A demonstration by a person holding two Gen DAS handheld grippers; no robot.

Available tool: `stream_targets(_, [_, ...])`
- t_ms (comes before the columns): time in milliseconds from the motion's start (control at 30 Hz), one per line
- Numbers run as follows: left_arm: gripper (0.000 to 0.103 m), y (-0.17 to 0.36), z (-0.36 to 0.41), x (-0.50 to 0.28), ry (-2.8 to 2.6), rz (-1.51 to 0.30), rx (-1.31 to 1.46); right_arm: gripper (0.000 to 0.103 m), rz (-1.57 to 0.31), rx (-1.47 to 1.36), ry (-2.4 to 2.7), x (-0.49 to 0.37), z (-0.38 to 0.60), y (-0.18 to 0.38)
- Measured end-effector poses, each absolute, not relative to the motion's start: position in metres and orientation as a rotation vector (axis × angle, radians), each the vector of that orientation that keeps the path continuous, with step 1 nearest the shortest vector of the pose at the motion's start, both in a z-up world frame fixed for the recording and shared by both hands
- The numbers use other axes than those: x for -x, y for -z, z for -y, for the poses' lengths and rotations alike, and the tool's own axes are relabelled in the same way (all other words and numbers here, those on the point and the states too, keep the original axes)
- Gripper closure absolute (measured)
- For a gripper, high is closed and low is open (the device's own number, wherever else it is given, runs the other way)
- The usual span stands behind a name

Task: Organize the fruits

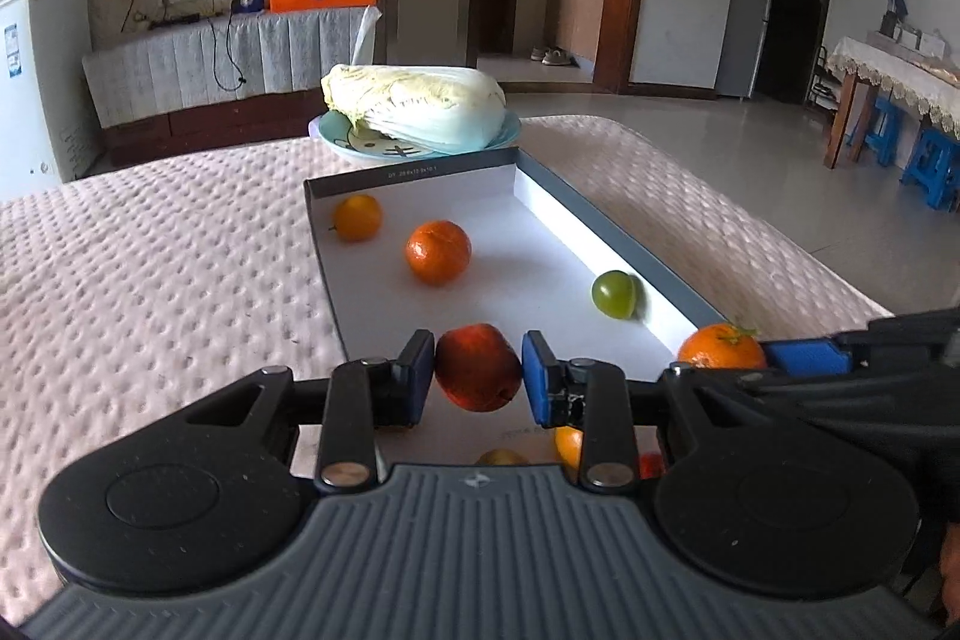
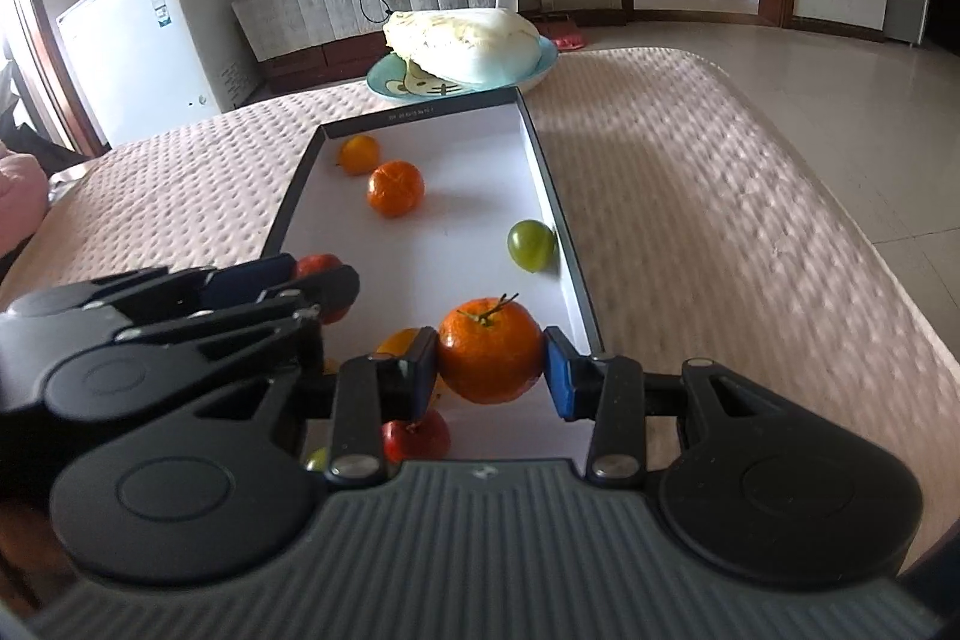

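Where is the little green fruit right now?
The green fruit lies inside the white tray, against its right wall, past the tangerine gripped by the right gripper.

A table covered in a pale pink dimpled cloth [image 1: 168,244] bears a long shallow box lid with grey walls and a white floor [image 1: 606,214] lying lengthwise down its middle, and, just beyond the lid's far end, a light blue plate [image 1: 336,139] carrying a napa cabbage [image 1: 420,106].
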State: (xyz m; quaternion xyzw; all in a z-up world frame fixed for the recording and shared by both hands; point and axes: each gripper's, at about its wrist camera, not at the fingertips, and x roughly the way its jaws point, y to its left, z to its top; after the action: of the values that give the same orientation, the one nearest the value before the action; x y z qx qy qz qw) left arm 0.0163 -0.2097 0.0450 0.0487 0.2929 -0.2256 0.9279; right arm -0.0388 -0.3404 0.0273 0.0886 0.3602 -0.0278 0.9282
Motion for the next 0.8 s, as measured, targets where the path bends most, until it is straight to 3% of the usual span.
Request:
stream_targets(100, [0.061, -0.052, 0.198, -0.006, 0.457, -0.569, -0.111, 0.062, -0.744, -0.190, 0.053, 0.035, 0.337, -0.026])
stream_targets(233, [0.039, -0.063, 0.179, 0.002, 0.470, -0.534, -0.080, 0.062, -0.747, -0.205, 0.056, 0.029, 0.333, -0.025])
stream_targets(300, [0.034, -0.068, 0.174, 0.006, 0.469, -0.521, -0.081, 0.061, -0.749, -0.213, 0.069, 0.027, 0.331, -0.023])
stream_targets(400, [0.033, -0.077, 0.164, 0.019, 0.477, -0.501, -0.078, 0.061, -0.740, -0.200, 0.070, 0.026, 0.325, -0.024])
stream_targets(533, [0.030, -0.083, 0.150, 0.054, 0.496, -0.461, -0.123, 0.047, -0.698, -0.174, 0.051, 0.030, 0.320, -0.029])
stream_targets(800, [0.026, -0.086, 0.128, 0.096, 0.414, -0.541, -0.125, 0.047, -0.675, -0.171, 0.026, 0.034, 0.316, -0.034])
